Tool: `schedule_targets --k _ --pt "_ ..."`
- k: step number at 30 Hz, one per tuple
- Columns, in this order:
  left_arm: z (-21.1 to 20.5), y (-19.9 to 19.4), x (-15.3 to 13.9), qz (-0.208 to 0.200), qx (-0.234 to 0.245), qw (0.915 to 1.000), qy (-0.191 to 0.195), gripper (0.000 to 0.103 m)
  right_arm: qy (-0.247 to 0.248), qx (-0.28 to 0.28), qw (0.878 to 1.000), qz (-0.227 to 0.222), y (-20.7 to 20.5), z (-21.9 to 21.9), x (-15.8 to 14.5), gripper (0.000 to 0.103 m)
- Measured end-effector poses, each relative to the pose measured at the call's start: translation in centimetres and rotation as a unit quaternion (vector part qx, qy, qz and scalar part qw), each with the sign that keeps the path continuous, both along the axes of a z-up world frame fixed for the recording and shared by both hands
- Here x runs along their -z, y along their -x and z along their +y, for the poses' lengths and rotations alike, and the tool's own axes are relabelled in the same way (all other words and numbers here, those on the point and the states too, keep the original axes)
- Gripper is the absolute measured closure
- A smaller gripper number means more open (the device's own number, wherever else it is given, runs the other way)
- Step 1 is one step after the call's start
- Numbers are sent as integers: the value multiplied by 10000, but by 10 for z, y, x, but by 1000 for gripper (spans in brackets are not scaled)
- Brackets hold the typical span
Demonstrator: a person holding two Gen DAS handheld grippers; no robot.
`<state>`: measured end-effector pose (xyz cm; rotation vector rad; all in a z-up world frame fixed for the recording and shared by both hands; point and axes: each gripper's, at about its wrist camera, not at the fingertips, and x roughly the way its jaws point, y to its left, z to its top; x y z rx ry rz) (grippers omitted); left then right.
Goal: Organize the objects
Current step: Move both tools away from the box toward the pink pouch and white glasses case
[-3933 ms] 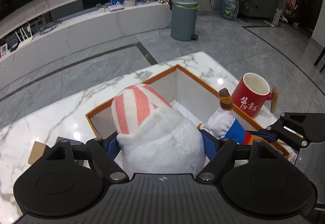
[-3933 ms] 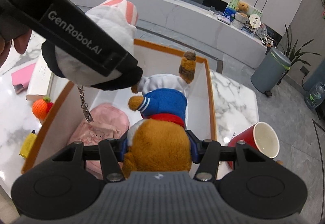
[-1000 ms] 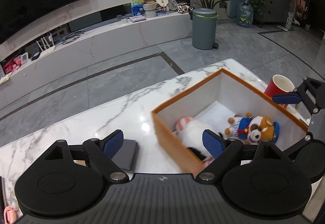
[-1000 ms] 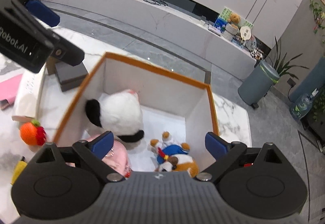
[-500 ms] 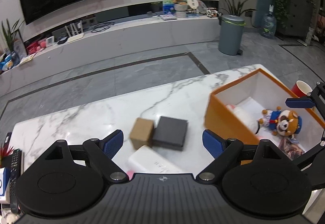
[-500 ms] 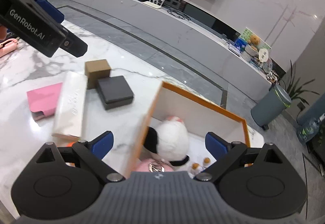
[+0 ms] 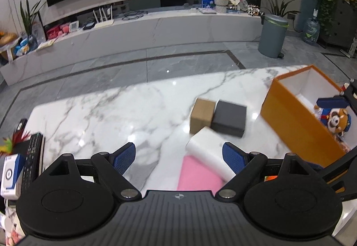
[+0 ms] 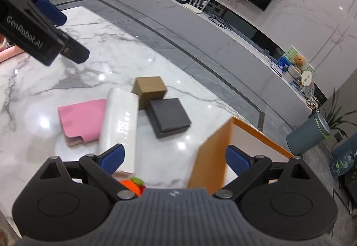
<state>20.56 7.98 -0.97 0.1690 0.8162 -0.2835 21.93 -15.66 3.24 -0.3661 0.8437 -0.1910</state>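
**Four loose items left on the marble, both tongs empty**

Four things lie ahead of my tongs, outside the orange box (image 7: 299,121). I read this as the gap between placements, with the next pick not yet chosen.

My left gripper (image 7: 179,155) hangs with its jaws spread wide and nothing between them. Just beyond its tips lie the pink pouch (image 7: 196,175) and the white box (image 7: 208,151), which overlaps the pouch. Past those sit the brown box (image 7: 202,115) and the black box (image 7: 229,117), touching each other. Off to its right, the orange box holds a plush bear (image 7: 337,121).

My right gripper (image 8: 175,156) is likewise wide open and empty, the white box under its left finger, the orange box's wall near its right finger. An orange toy (image 8: 131,185) peeks out right below it.

Next I'd lower onto the white box across its narrow width, since it lies closest.
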Motion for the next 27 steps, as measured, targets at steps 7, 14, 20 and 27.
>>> schedule_targets --k 7,14,20,27 --pt "22 9 40 344 80 9992 -174 1 -7 -134 9997 181 -24 23 20 6" --pt "36 13 70 503 193 9985 -17 1 -375 -23 9986 385 -42 29 54 6" --pt "33 11 87 559 420 9975 50 1 -583 76 9967 559 -53 26 83 6" --pt "19 7 92 613 549 9962 295 1 -766 50 9949 649 -66 21 93 7"
